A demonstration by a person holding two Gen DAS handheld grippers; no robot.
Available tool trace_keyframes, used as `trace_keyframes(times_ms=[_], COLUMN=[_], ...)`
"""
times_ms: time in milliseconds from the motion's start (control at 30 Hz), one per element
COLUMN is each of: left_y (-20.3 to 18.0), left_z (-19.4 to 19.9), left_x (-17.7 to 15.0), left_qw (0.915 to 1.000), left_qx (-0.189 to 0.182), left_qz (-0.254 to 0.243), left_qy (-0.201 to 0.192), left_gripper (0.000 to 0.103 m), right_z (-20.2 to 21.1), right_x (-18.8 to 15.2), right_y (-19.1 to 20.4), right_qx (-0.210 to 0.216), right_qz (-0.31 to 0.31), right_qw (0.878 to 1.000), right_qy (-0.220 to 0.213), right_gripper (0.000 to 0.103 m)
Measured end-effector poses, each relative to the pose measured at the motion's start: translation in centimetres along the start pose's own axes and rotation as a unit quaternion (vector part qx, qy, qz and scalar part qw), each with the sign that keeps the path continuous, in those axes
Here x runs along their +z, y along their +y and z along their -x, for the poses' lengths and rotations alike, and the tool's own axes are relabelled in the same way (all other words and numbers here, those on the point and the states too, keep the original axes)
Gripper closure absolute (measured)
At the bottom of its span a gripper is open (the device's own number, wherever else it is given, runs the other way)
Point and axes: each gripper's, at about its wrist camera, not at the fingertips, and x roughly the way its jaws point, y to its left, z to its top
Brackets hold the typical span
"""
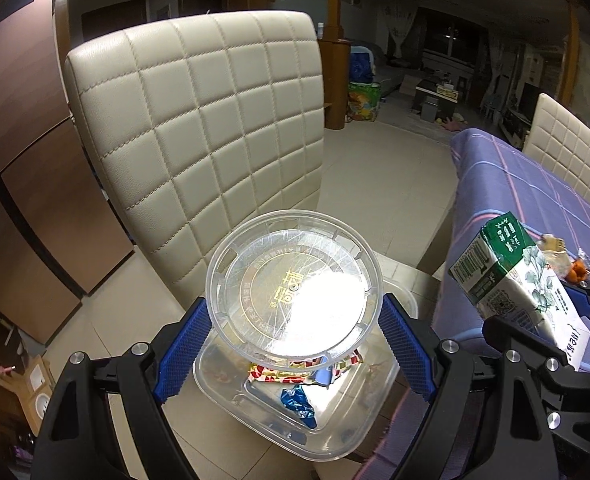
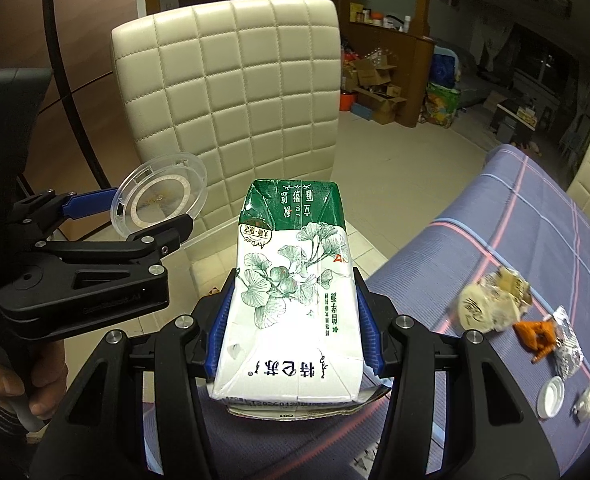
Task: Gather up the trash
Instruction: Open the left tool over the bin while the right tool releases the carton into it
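My left gripper is shut on a clear round plastic lid, held tilted above a clear plastic container on the chair seat. The container holds candy wrappers. The lid also shows in the right wrist view, with the left gripper. My right gripper is shut on a green and white milk carton, held over the table edge. The carton also shows in the left wrist view.
A cream quilted chair stands ahead. The table with a purple cloth lies to the right, with food scraps, foil, a white cap and crumpled paper. A second chair stands behind.
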Motion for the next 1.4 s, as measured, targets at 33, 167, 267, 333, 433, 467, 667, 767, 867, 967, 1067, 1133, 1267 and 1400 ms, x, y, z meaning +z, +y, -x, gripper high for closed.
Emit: trace_keyframes(times_ms=[33, 167, 267, 333, 433, 467, 667, 767, 867, 967, 1067, 1133, 1267, 1400], left_y=[0.1, 0.6, 0.7, 0.9, 1.1, 1.1, 1.4, 1.5, 1.6, 1.6, 1.7, 1.5, 1.5, 2.1], left_z=[-0.2, -1.0, -1.4, -1.7, -2.1, -2.2, -3.2, -3.5, -3.7, -3.9, -4.1, -4.1, -4.4, -5.2], left_x=[0.0, 0.2, 0.3, 0.4, 0.5, 0.5, 0.6, 0.7, 0.6, 0.6, 0.5, 0.5, 0.4, 0.2], left_qw=[1.0, 1.0, 0.9999, 0.9999, 0.9998, 0.9998, 0.9996, 0.9996, 0.9995, 0.9993, 0.9993, 0.9994, 0.9992, 0.998], left_qx=[0.001, 0.005, 0.007, 0.009, 0.011, 0.011, 0.014, 0.015, 0.018, 0.02, 0.021, 0.021, 0.015, 0.004], left_qz=[0.001, 0.006, 0.007, 0.009, 0.011, 0.012, 0.016, 0.017, 0.019, 0.02, 0.02, 0.016, 0.018, 0.035], left_qy=[0.001, 0.005, 0.007, 0.007, 0.009, 0.01, 0.016, 0.019, 0.02, 0.023, 0.025, 0.024, 0.031, 0.053], left_gripper=[0.021, 0.021, 0.021, 0.021, 0.021, 0.021, 0.021, 0.021, 0.021, 0.021, 0.021, 0.02, 0.02, 0.019], right_z=[-0.3, -0.9, -1.4, -1.7, -2.2, -2.3, -2.8, -3.1, -3.4, -3.7, -3.9, -4.0, -4.1, -4.2], right_x=[0.1, 0.5, 0.7, 0.8, 0.9, 0.9, 1.0, 1.1, 1.1, 1.1, 1.3, 1.3, 1.3, 1.4], right_y=[0.1, 0.3, 0.3, 0.3, 0.3, 0.2, -0.2, -0.3, -0.5, -0.5, -0.5, -0.5, -0.6, -0.6], right_qx=[0.002, 0.006, 0.01, 0.012, 0.013, 0.013, 0.017, 0.018, 0.017, 0.01, 0.009, 0.009, 0.009, 0.009], right_qz=[0.001, 0.005, 0.005, 0.005, 0.005, 0.005, 0.001, -0.001, -0.003, -0.002, -0.004, -0.005, -0.007, -0.009], right_qw=[1.0, 1.0, 1.0, 1.0, 1.0, 1.0, 1.0, 1.0, 1.0, 1.0, 1.0, 1.0, 1.0, 1.0], right_qy=[0.001, 0.005, 0.008, 0.009, 0.012, 0.012, 0.016, 0.017, 0.02, 0.02, 0.021, 0.021, 0.022, 0.023], right_gripper=[0.05, 0.05, 0.05, 0.05, 0.05, 0.05, 0.049, 0.049, 0.049, 0.05, 0.05, 0.05, 0.05, 0.05])
